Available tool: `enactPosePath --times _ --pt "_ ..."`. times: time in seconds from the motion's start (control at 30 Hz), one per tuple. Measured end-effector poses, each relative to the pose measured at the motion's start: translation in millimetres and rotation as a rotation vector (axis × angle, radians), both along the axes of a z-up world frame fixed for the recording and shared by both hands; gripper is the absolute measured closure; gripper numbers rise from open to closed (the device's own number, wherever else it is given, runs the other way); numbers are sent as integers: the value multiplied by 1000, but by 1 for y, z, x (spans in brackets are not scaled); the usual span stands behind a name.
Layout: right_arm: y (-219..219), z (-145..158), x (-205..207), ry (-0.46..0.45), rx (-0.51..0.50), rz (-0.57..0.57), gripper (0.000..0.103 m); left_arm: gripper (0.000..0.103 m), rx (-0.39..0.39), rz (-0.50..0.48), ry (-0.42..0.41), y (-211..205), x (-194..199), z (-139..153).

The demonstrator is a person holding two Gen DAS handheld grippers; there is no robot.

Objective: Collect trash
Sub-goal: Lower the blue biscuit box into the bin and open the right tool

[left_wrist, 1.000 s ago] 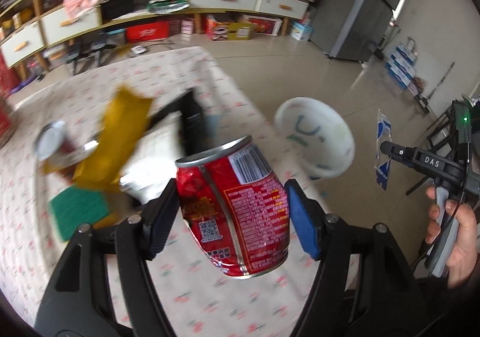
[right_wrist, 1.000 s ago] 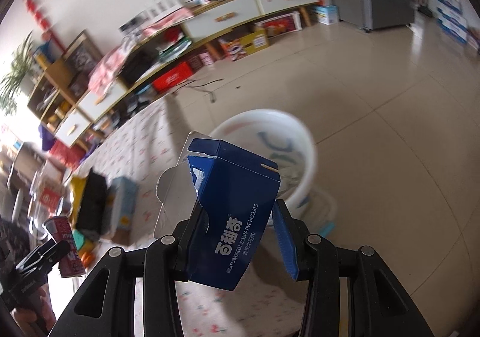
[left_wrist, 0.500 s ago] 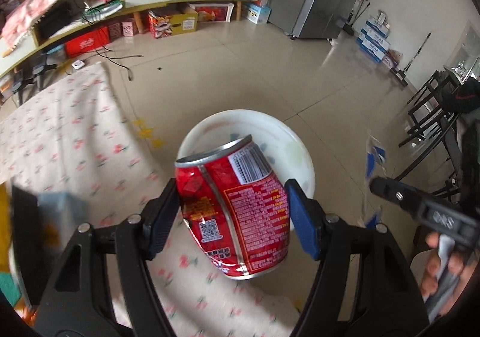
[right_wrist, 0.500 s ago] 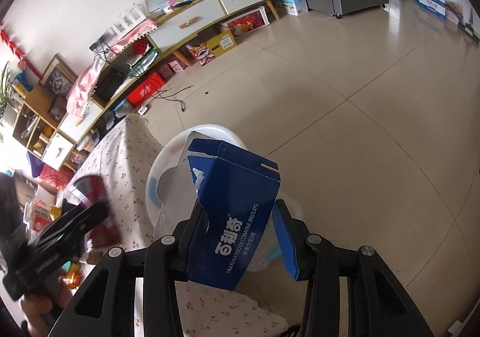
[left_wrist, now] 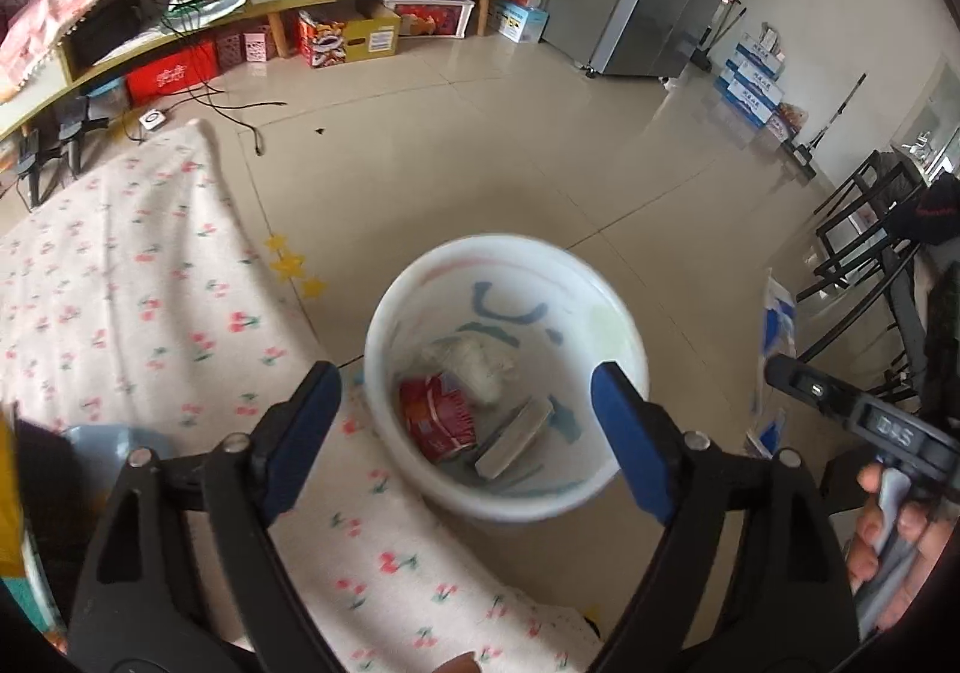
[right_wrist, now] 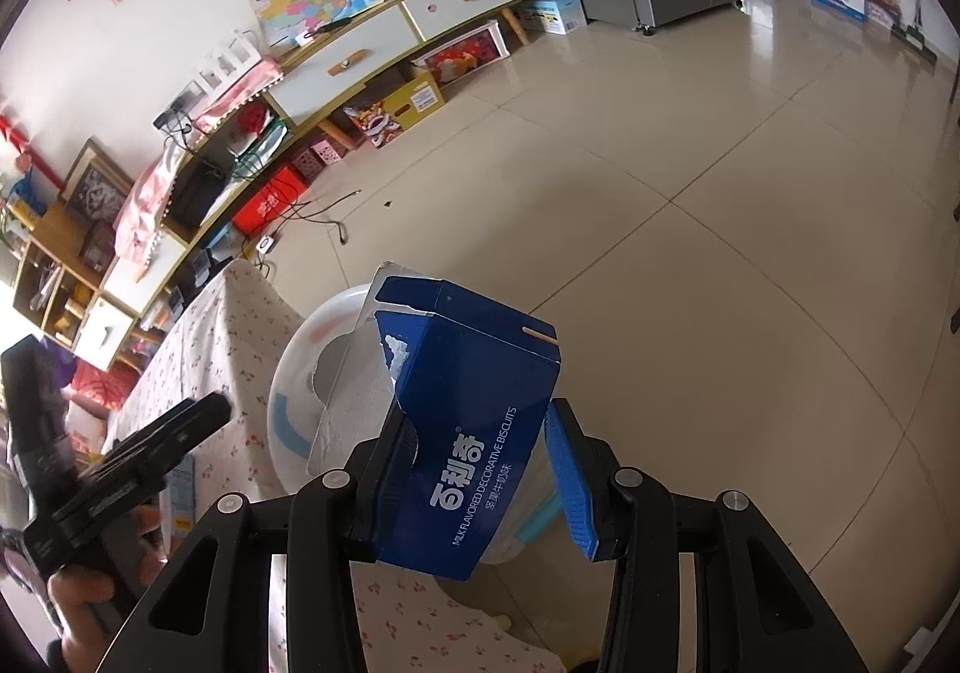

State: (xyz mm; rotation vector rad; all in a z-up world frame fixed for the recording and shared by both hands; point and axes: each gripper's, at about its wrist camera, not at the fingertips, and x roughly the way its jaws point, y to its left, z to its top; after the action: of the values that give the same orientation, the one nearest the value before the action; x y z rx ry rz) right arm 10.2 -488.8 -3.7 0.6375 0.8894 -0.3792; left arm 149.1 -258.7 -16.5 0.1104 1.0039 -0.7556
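Note:
My left gripper (left_wrist: 465,421) is open and empty, right above a white bin (left_wrist: 624,325) on the floor beside the table. A red can (left_wrist: 438,418) lies inside the bin with a white wad and a grey piece. My right gripper (right_wrist: 480,469) is shut on a torn blue biscuit box (right_wrist: 474,421), held above the same bin (right_wrist: 294,373). The left gripper also shows at the left edge of the right wrist view (right_wrist: 138,451), and the right gripper at the right edge of the left wrist view (left_wrist: 840,403).
The table with a cherry-print cloth (left_wrist: 120,301) lies left of the bin. A yellow packet (left_wrist: 9,493) and a light blue item (left_wrist: 114,436) sit at its left edge. Shelves and boxes (left_wrist: 336,31) line the far wall. Black chairs (left_wrist: 864,241) stand at the right.
My left gripper has opened and the red can has dropped into the bin. Both grippers have swung from the table to over the bin. The blue box stays held.

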Motion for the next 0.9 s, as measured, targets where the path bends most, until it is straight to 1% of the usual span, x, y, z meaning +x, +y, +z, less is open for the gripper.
enactPosePath --times 0.2,0.3,0.4,0.63,0.67,0.73,0.77,0.9 --pt "13 4 18 2 -21 21 58 16 -22 15 -20 40 -13 25" --pt "21 4 31 3 -27 32 58 15 -26 23 -31 59 -19 31" --pt "29 4 46 8 -33 44 58 14 -24 35 -46 82 -26 37" --pt "43 -5 70 25 -52 48 57 13 -13 85 -58 142 -27 42" --pt "43 -6 72 23 -50 40 56 13 -7 91 -60 147 -28 42" --pt "44 -7 73 28 -51 26 40 13 6 105 -66 161 -28 41" --pt "45 -5 72 23 -58 21 38 13 14 115 -68 169 -27 40" --pt "49 4 69 11 -88 26 37 13 32 138 -65 194 -29 35"
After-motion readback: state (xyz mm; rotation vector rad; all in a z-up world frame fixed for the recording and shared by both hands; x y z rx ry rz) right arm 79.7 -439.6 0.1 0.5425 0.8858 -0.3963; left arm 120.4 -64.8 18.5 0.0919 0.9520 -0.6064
